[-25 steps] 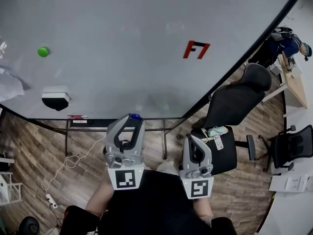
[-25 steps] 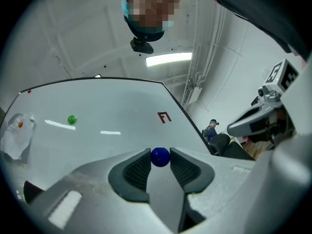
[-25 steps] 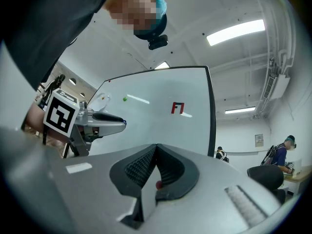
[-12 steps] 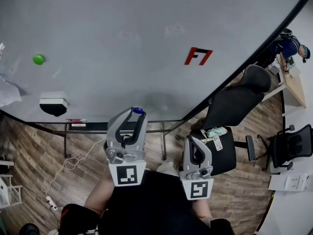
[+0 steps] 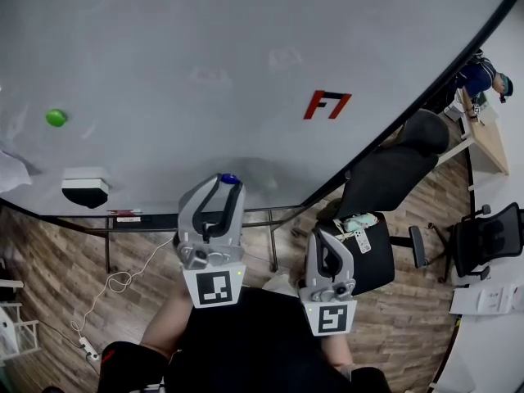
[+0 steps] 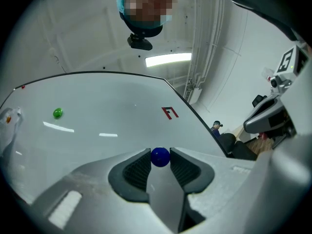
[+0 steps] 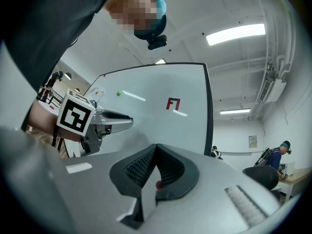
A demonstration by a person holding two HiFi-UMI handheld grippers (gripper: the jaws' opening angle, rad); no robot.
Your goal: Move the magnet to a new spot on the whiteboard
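The left gripper (image 5: 228, 183) pinches a small blue magnet (image 6: 160, 156) between the tips of its jaws, close to the lower part of the whiteboard (image 5: 205, 47) (whether it touches the surface cannot be told). The right gripper (image 7: 155, 152) hangs lower, jaws pressed together on nothing. The magnet looks light, hard and smooth, likely to slip or snap onto the board; a grip across its rounded sides seems best. A green magnet (image 5: 56, 118) sits well apart, at left.
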